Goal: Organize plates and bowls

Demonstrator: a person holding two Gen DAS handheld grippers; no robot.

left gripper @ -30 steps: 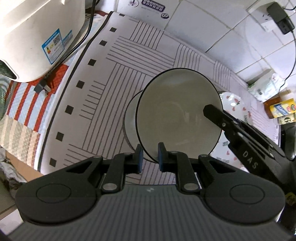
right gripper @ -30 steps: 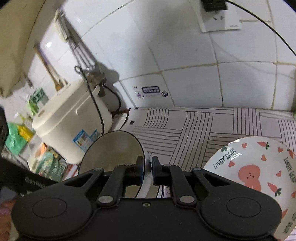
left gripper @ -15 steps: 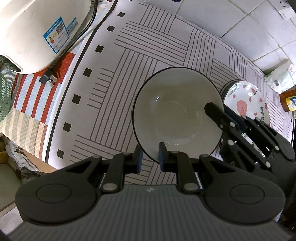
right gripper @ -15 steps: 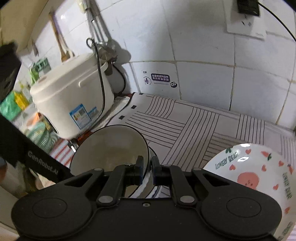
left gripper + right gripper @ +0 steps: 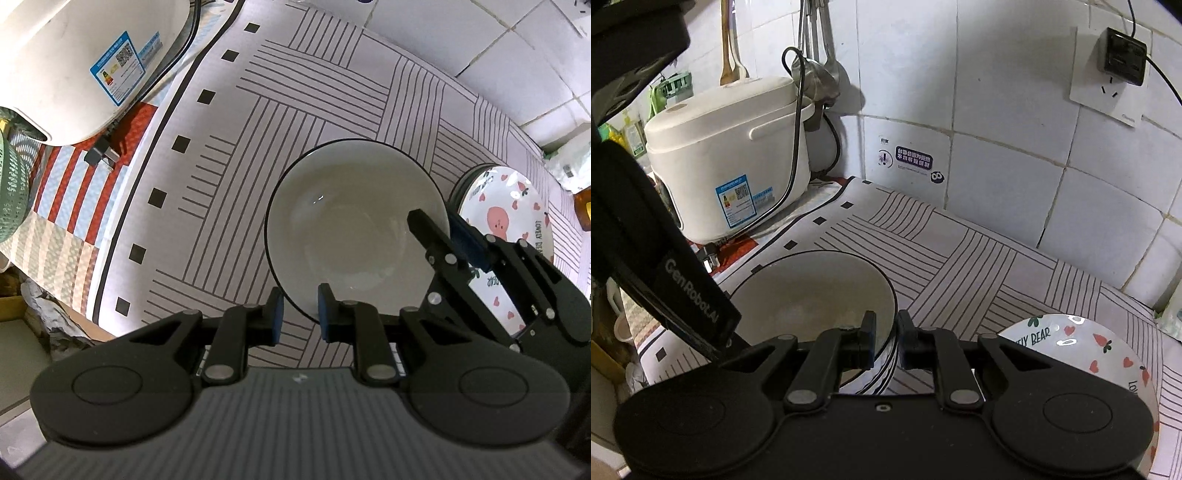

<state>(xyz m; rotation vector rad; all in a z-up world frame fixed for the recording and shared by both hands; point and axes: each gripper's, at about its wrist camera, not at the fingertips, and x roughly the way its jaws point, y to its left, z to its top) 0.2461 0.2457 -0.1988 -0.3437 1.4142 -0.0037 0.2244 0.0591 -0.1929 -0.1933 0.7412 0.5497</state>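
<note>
A white bowl (image 5: 354, 229) (image 5: 812, 291) with a thin black rim lies level on the striped cloth (image 5: 295, 92). It is nested in a second bowl, of which a sliver (image 5: 882, 373) shows under its rim. My left gripper (image 5: 298, 314) straddles the near rim, with a little daylight beside the outer pad. My right gripper (image 5: 886, 328) (image 5: 443, 230) straddles the rim on the plate's side. Its jaws are opening and its pads stand off the rim. A white plate (image 5: 506, 218) (image 5: 1071, 347) with a pink bear and hearts lies just right of the bowls.
A white rice cooker (image 5: 74, 55) (image 5: 727, 155) stands at the left, its black cord and plug (image 5: 99, 157) on the cloth. A green basket (image 5: 11, 184) sits at the far left. The tiled wall (image 5: 997, 166) carries a socket (image 5: 1115, 70) and hanging utensils (image 5: 816, 55).
The bowl, held tilted above the second bowl before, has come down level into it. The right gripper has rolled upright and its jaws have parted. The left jaws have widened slightly.
</note>
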